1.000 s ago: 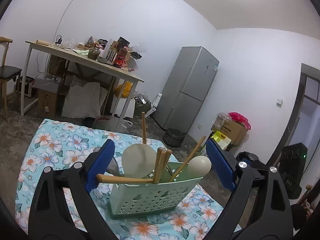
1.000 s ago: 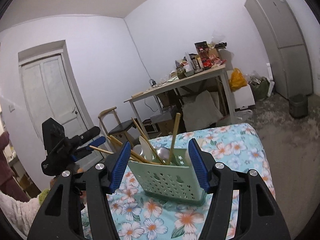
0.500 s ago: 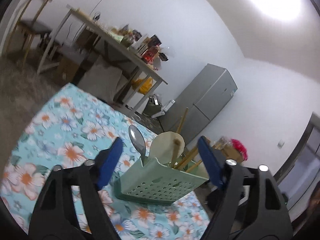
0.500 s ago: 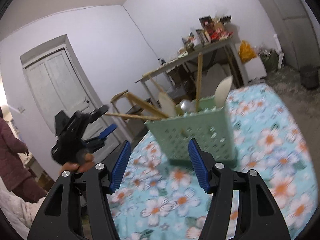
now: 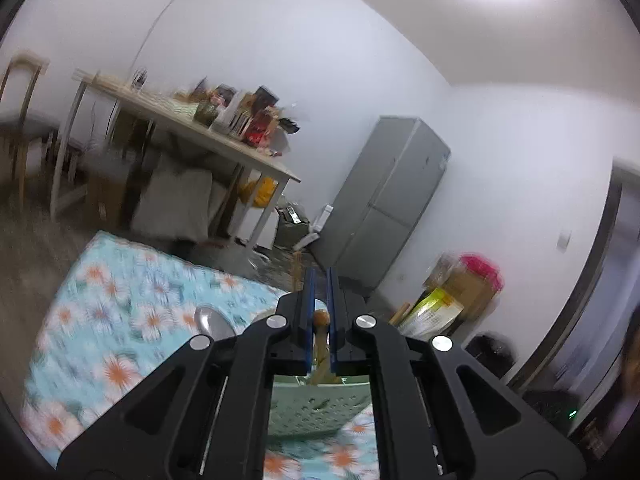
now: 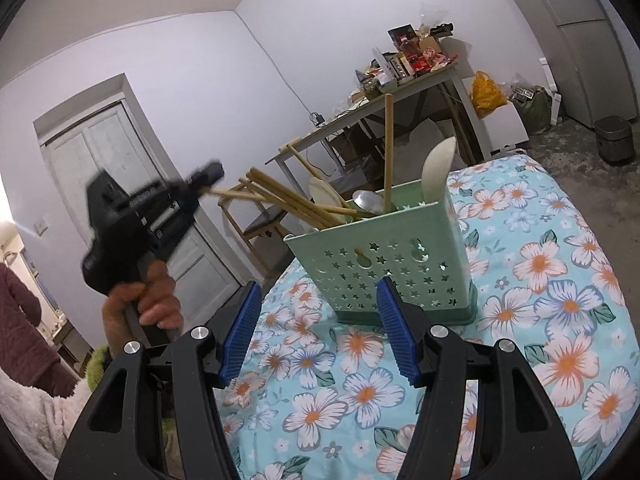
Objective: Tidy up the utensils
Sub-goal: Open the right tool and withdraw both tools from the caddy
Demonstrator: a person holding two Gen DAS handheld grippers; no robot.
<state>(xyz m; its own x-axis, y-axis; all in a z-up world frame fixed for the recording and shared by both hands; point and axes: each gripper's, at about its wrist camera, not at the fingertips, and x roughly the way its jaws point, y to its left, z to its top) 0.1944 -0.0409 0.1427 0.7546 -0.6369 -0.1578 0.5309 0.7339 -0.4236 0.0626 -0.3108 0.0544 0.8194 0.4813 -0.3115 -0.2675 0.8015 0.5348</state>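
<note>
A green perforated utensil basket [image 6: 392, 272] stands on the floral tablecloth [image 6: 540, 320]. It holds wooden chopsticks [image 6: 296, 204], a wooden spatula [image 6: 436, 172], a metal spoon [image 6: 368, 202] and a wooden stick [image 6: 387, 152]. My left gripper [image 5: 320, 284] is shut on a wooden handle [image 5: 321, 336] that leans out of the basket [image 5: 316, 408]; it also shows in the right wrist view [image 6: 200, 188], gripping the handle's end. My right gripper [image 6: 318, 320] is open and empty, just in front of the basket.
A cluttered wooden table [image 5: 192, 132] and a grey fridge [image 5: 380, 204] stand behind. A chair [image 6: 264, 216] and a white door [image 6: 120, 168] are at the left. A bin [image 6: 614, 140] sits on the floor. The cloth's edge [image 5: 80, 264] drops off left.
My left gripper has closed on a wooden handle above the basket. My right gripper has drawn back a little and the basket now sits further right in its view.
</note>
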